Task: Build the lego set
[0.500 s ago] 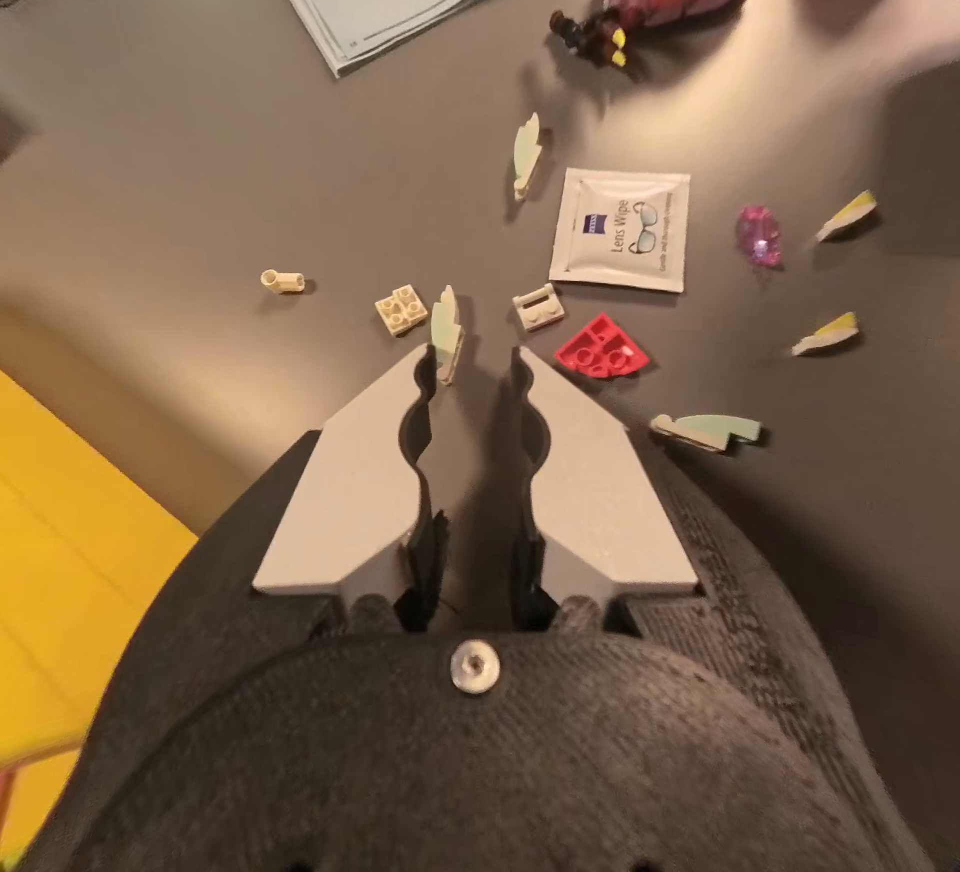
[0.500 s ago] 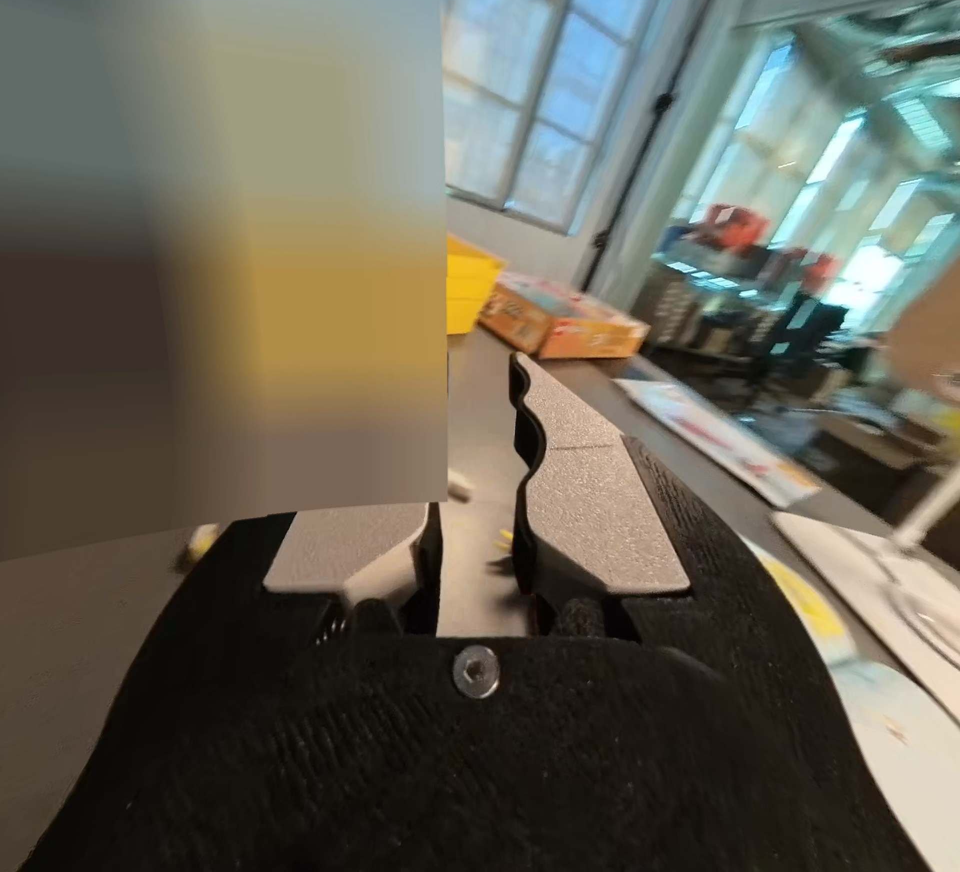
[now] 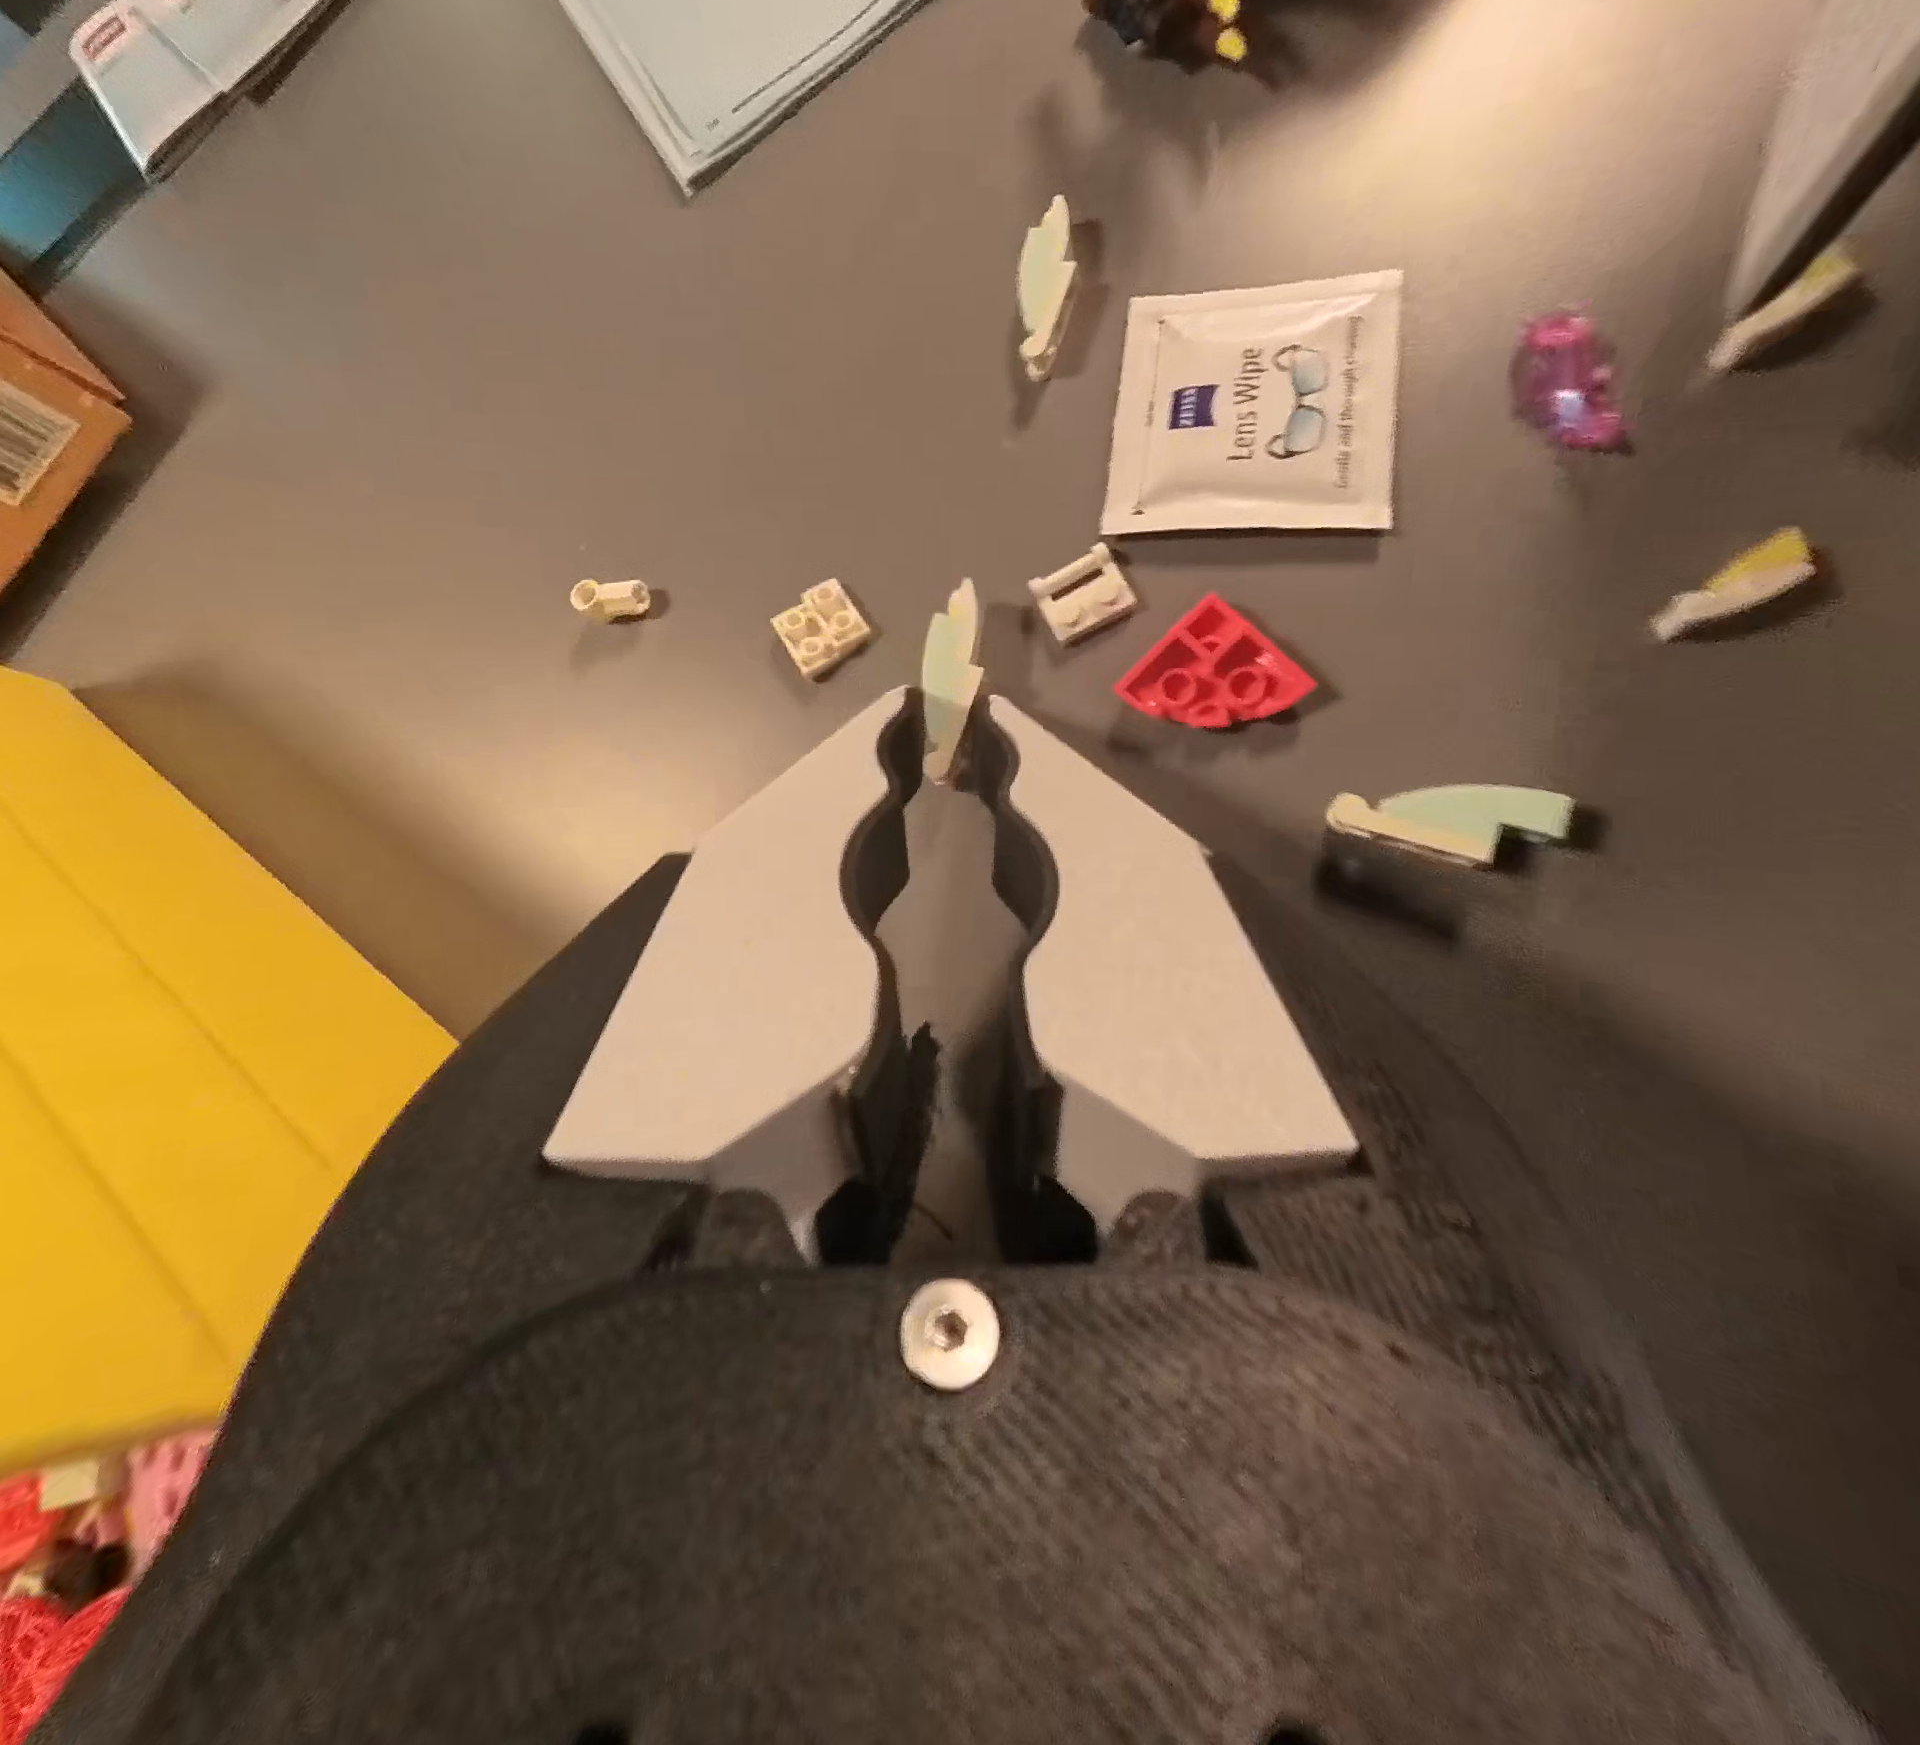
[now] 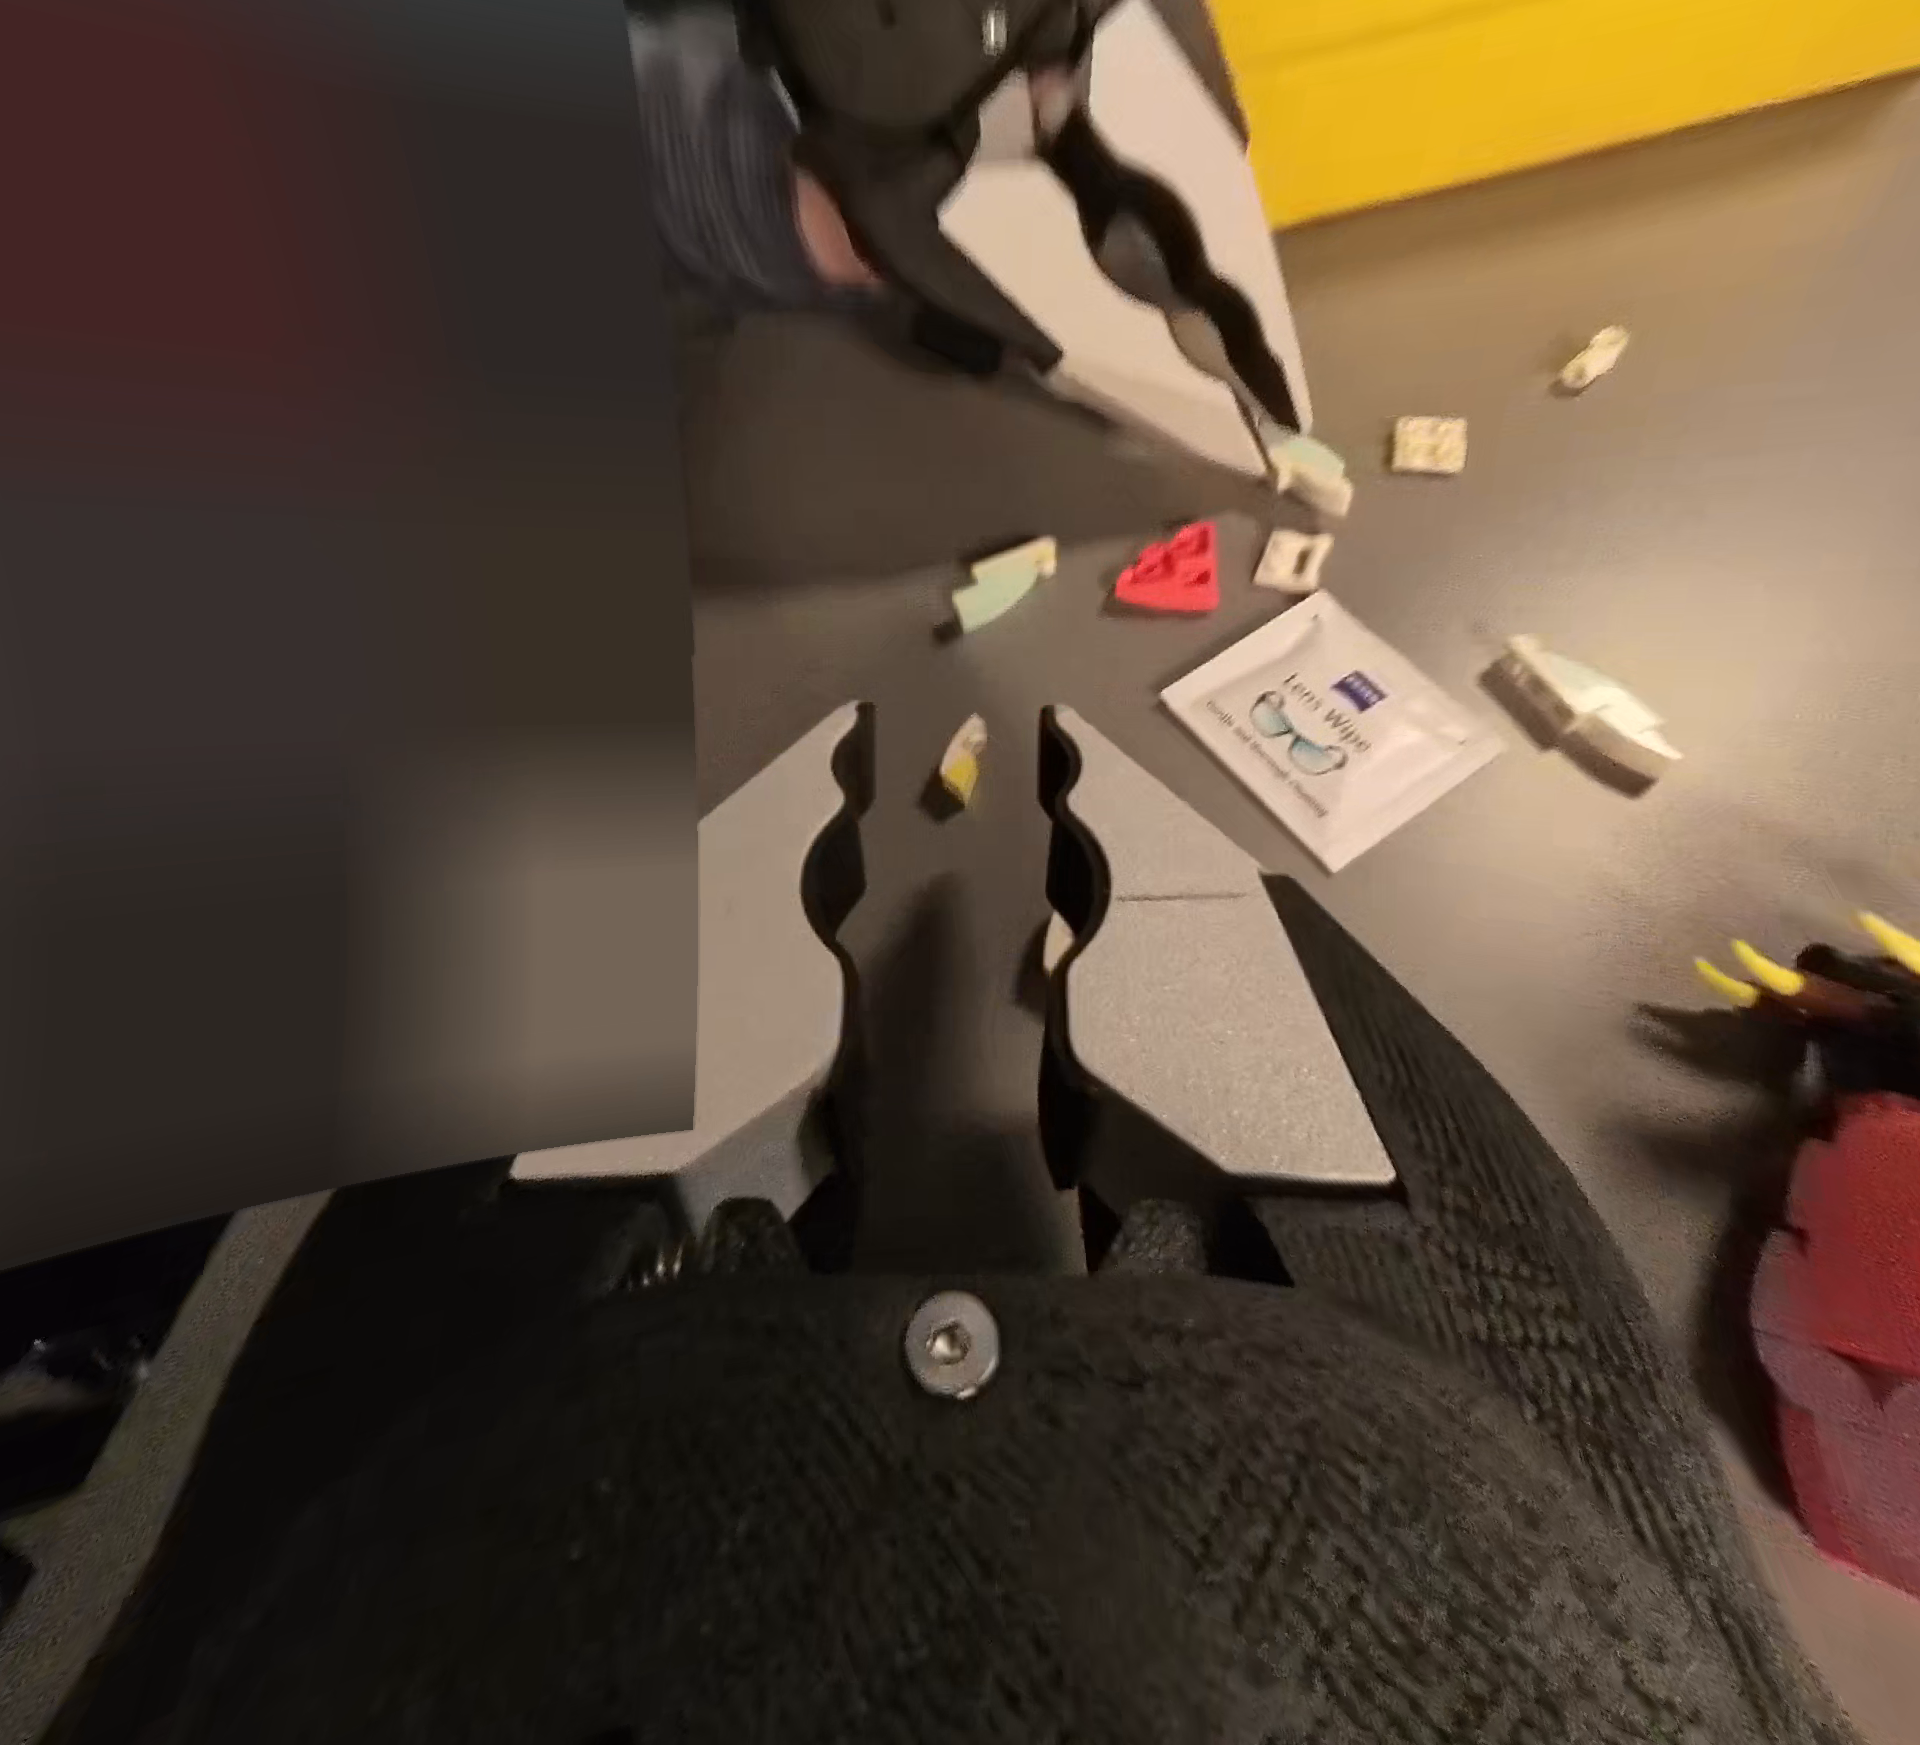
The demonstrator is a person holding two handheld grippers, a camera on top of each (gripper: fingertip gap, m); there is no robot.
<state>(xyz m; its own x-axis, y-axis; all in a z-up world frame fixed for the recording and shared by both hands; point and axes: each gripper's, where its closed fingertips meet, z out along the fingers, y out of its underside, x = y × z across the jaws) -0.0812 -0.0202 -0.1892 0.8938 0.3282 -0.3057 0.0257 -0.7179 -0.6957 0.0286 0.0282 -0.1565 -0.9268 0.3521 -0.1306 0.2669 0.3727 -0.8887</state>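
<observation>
The left tool (image 3: 951, 708) pinches a pale green feather-shaped piece (image 3: 948, 672) at its tips, both fingers (image 3: 821, 802) pressed on it, lifted off the grey surface (image 3: 520, 407); a tan corner plate (image 3: 821, 627) lies just left of it, a tan clip plate (image 3: 1081, 606) and a red wedge plate (image 3: 1210, 669) just right, a white sachet (image 3: 1257, 407) beyond; the right tool (image 4: 954, 716) stands open over the surface, a small yellow-and-white piece (image 4: 961, 755) lying between its fingers (image 4: 774, 822), touched by neither.
</observation>
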